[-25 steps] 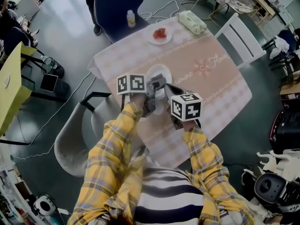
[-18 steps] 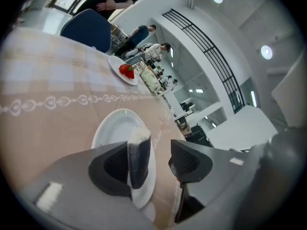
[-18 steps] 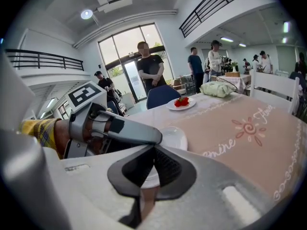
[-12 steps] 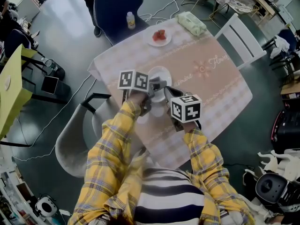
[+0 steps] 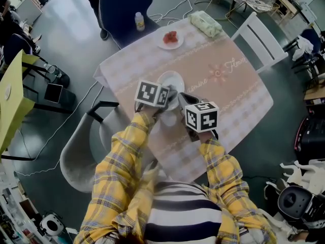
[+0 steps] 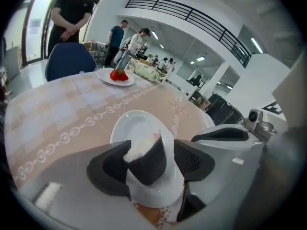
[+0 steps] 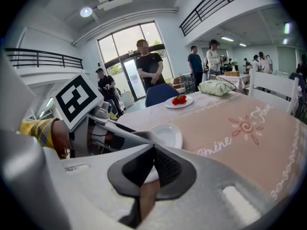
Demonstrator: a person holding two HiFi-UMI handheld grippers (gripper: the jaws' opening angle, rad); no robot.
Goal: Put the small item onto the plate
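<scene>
On the pale checked table (image 5: 228,85), a small seaweed-wrapped rice roll (image 6: 146,166) sits on the white plate (image 6: 125,120), between the left gripper (image 6: 151,147) jaws, which have just been opening and stand apart. Beside it, the right gripper (image 7: 153,150) has its jaws closed together at the plate's rim.

Yellow plaid sleeves (image 5: 119,172), blk/wht striped top (image 5: 185,212). Left gripper (image 6: 147,162), right gripper (image 7: 152,166): grey shells, blk ribbed pads (image 6: 188,159). Wht marker cube (image 5: 202,117) w/ blk squares on each.
</scene>
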